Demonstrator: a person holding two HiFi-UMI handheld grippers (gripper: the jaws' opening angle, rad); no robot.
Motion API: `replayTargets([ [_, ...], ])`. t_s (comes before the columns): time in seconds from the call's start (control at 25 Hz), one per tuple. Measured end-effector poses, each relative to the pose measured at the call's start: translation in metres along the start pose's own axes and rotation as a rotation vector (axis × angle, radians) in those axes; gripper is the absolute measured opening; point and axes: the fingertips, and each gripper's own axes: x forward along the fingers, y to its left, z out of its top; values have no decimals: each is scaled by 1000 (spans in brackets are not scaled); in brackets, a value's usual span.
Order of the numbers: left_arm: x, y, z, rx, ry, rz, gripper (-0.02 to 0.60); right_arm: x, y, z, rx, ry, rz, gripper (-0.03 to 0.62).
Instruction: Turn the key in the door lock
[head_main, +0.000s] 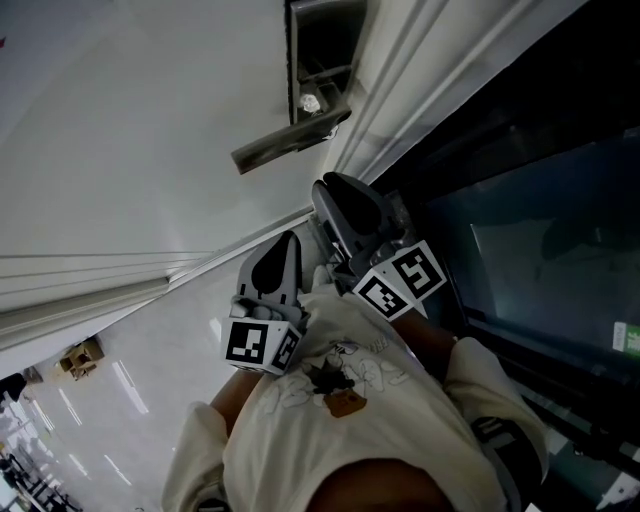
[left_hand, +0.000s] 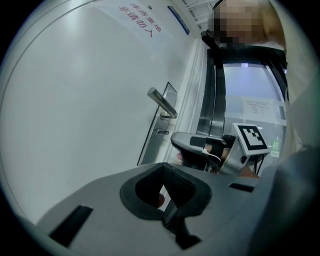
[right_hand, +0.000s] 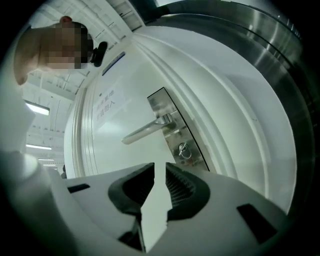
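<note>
Though tiny — key (right_hand: 184, 148) end-on, outward

Smooth matt door (right_hand: 112, 145), brushed metal lever handle (right_hand: 145, 131), glossy metal lock plate (right_hand: 162, 103), shiny metal key (right_hand: 184, 149)

White door (right_hand: 115, 152) bearing metal lock plate (right_hand: 162, 105); on the plate, lever handle (right_hand: 145, 131) above, ringed key (right_hand: 184, 149) below.

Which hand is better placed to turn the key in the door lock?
Right. The right gripper is ahead, closer to the door, its open, empty jaws facing the key below the handle. The left gripper sits behind it, farther back.
</note>
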Motion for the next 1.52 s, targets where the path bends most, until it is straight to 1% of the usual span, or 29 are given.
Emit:
replayTargets([
  [0.2, -3, 1, 2, 3, -7, 6, 5, -11, 4, -19, -42, 39, -24, 68],
  [0.48, -2, 1, 0, 10, -2, 4, 5, -28, 1, -49, -67, 106, -62, 16],
  [0.56, -1, -1, -1, 16, 1, -3, 5, -31, 3, -56, -80, 124, -63, 11],
  [0.68, -1, -3, -2, 35, 6, -16, 5, -33, 6, -63, -90, 140, -64, 9],
  [0.84, -3, -7, -3, 21, 14, -14, 6, -36, 10, -65, -88, 146, -66, 8],
  [0.92, -6, -8, -3, 28, 15, -16, 5, -36, 12, -63, -94, 143, -68, 8],
  [1.0, -11, -5, -1, 29, 10, -2, 5, -36, 14, -61, -104, 142, -72, 8],
  [1.08, -18, -2, 3, 7, -5, 15, 5, -37, 16, -59, -113, 145, -77, 8],
  [1.2, -32, -2, 4, -10, -23, 17, 5, -39, 23, -59, -127, 154, -81, 8],
  [1.36, -52, 8, -12, -44, -20, 31, 5, -43, 37, -71, -169, 179, -72, 8],
  [1.44, -57, 11, -21, -42, -8, 53, 6, -46, 42, -77, -181, 195, -65, 8],
  [1.52, -63, 4, -26, -41, -8, 68, 5, -54, 45, -81, -192, 214, -66, 8],
])
